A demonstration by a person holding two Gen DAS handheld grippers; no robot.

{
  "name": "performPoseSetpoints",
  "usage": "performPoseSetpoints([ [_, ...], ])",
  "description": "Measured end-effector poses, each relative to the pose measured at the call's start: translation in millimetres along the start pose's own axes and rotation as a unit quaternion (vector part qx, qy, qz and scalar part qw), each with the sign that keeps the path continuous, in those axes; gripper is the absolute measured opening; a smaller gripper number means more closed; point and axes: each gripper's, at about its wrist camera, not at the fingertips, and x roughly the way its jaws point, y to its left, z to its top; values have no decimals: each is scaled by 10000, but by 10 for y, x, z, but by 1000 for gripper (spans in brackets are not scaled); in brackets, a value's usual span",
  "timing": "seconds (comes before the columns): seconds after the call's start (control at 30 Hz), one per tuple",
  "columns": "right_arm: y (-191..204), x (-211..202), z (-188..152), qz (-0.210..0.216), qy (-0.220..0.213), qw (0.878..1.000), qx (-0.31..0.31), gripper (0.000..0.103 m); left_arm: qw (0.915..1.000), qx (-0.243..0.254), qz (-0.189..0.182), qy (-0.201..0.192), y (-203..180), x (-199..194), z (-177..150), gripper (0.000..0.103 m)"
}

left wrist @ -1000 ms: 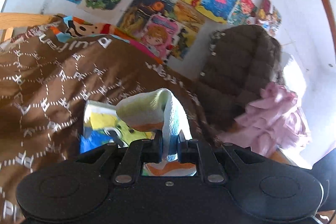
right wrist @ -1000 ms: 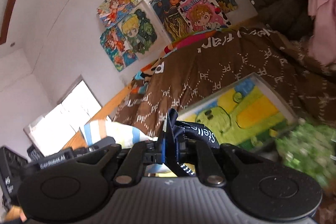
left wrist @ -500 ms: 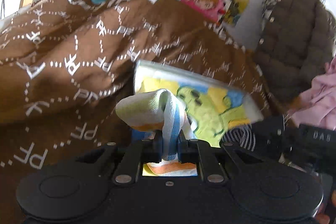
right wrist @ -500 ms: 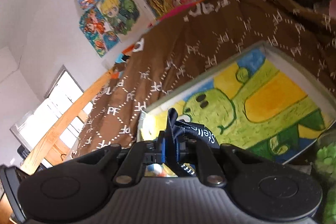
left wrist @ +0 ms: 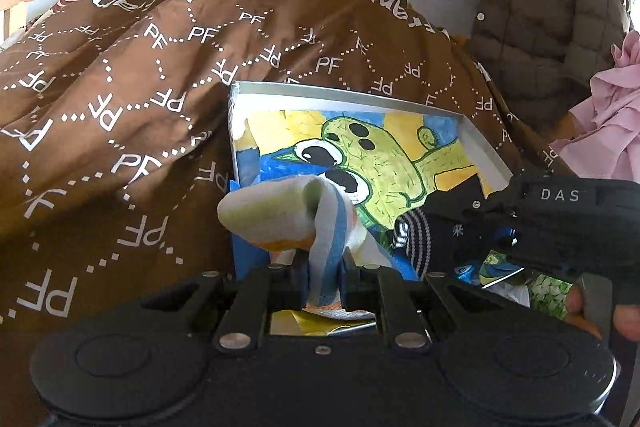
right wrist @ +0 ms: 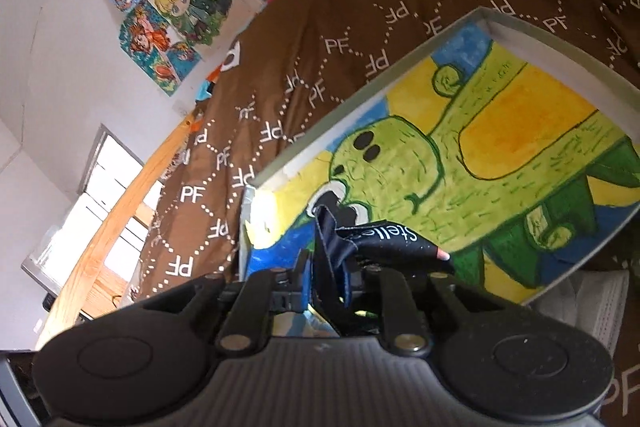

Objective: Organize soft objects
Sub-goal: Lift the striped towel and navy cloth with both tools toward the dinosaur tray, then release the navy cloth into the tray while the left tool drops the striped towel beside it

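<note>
Two grippers' jaws clench socks: left (left wrist: 323, 277) a pastel striped sock (left wrist: 280, 215), right (right wrist: 328, 277) a dark lettered sock (right wrist: 384, 243).

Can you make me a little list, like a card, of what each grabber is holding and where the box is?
left gripper: jaws shut on a pastel striped sock
right gripper: jaws shut on a black sock with white letters
box: shallow, open, green cartoon picture inside
box rests on: brown PF blanket
behind: brown puffer jacket, pink cloth
</note>
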Motion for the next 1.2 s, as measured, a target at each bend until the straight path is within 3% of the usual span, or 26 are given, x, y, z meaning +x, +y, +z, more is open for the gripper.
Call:
performPoseSetpoints([
  [0.2,7,-29,-5,-175,50,9998,20,55,9999,-61,84,26,14,-16,27,26],
  [0.27,12,-58,1,-211,74,9997,17,62,9999,-84,56,65,10,-21,28,40],
  [0.47,79,-249,46,-317,78,9995,-58,82,9998,50,164,33,-72,-124,15,67],
  [0.57,159,-413,67,-369,19,9992,-144,90,9998,25,210,-1,-106,-222,8,75],
  [0.9,401,-1231,37,-280,-301,9987,-317,103,9988,-269,-35,-409,-139,-765,38,85],
  [1.2,661,-2004,-316,-548,-854,9907,-911,103,9940,251,-172,-1052,-464,-1484,-97,94],
])
